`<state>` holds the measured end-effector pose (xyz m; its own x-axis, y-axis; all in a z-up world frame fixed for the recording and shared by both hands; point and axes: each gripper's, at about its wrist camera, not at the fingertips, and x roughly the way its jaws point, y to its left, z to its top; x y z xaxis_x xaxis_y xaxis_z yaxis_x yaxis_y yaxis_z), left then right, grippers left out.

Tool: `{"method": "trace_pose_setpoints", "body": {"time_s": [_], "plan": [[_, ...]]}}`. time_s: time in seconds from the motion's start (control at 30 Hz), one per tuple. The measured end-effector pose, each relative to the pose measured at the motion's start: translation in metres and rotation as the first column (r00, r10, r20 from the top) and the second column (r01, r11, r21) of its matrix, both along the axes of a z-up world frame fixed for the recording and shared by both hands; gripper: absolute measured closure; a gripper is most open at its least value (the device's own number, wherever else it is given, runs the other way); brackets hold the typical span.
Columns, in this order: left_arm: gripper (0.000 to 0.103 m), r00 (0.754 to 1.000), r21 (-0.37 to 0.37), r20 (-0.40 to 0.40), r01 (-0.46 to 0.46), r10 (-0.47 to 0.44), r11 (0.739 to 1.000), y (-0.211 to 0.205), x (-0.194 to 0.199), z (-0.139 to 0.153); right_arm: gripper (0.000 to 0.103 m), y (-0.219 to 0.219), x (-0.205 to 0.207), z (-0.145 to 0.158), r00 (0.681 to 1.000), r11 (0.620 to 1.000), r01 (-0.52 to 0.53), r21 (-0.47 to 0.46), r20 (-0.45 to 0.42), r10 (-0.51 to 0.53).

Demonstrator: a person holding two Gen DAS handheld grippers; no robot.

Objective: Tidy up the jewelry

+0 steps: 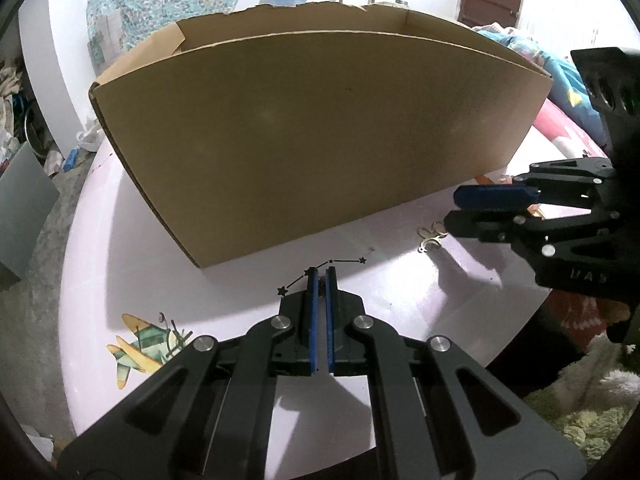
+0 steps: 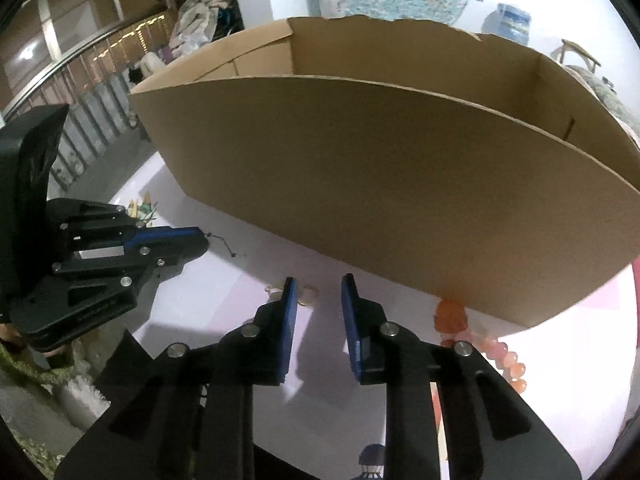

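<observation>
A large open cardboard box (image 1: 312, 136) stands on the pale pink table (image 1: 120, 248); it also fills the right wrist view (image 2: 400, 184). Small gold rings (image 1: 432, 236) lie on the table near the box's right front corner, just left of my right gripper (image 1: 454, 210). In the right wrist view the rings (image 2: 308, 294) lie just ahead of my right gripper (image 2: 318, 282), which is open and empty. A pink bead bracelet (image 2: 500, 354) lies to its right. My left gripper (image 1: 321, 274) is shut with nothing visible in it, also seen in the right wrist view (image 2: 202, 238).
The table carries printed stickers: an aeroplane (image 1: 146, 344) and a star constellation (image 1: 320, 272). The table's front edge curves close behind both grippers. Bedding (image 1: 568, 92) and room clutter lie beyond the table.
</observation>
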<state>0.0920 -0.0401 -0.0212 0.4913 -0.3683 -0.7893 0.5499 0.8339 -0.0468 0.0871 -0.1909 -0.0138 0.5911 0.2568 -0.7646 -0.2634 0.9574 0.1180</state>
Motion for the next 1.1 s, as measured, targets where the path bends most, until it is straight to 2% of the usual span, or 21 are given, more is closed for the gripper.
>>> {"method": "trace_pose_setpoints", "body": {"time_s": [0.13,0.37,0.43,0.83,0.9,0.97,1.0,1.03,1.1], "plan": [[0.1,1.0,-0.005,-0.001,0.002,-0.002,1.0,0.007,0.0,0.0,0.088,0.004,0.004,-0.006,1.0,1.0,-0.011,-0.016,-0.025,0.01],[0.1,1.0,-0.009,0.001,0.007,-0.007,1.0,0.012,0.002,-0.001,0.093,0.008,0.007,-0.009,0.999,0.999,-0.028,-0.034,-0.025,0.027],[0.1,1.0,-0.011,0.0,0.006,-0.006,1.0,0.012,0.002,-0.001,0.099,0.007,0.006,-0.008,0.999,0.999,-0.03,-0.024,-0.024,0.029],[0.1,1.0,-0.018,0.0,0.005,-0.005,1.0,0.015,0.002,-0.001,0.099,0.005,-0.006,-0.005,0.999,0.999,-0.002,-0.044,-0.044,0.0],[0.1,1.0,-0.018,0.0,0.005,-0.005,1.0,0.016,0.002,-0.002,0.097,0.004,-0.008,-0.002,0.999,0.999,-0.007,-0.044,-0.04,0.005],[0.1,1.0,-0.017,0.0,0.006,-0.006,1.0,0.016,0.002,-0.002,0.088,0.004,-0.01,-0.001,0.999,0.999,-0.015,-0.048,-0.034,0.013],[0.1,1.0,-0.017,0.0,0.006,-0.006,1.0,0.016,0.002,-0.001,0.079,0.003,-0.01,-0.001,1.0,0.998,-0.015,-0.055,-0.028,0.014],[0.1,1.0,-0.017,0.0,0.006,-0.006,1.0,0.016,0.002,-0.001,0.076,0.003,-0.01,0.0,1.0,0.998,-0.017,-0.06,-0.024,0.016],[0.1,1.0,-0.017,0.001,0.006,-0.006,1.0,0.016,0.002,-0.001,0.076,0.003,-0.009,0.001,1.0,0.997,-0.02,-0.076,-0.019,0.019]]}}
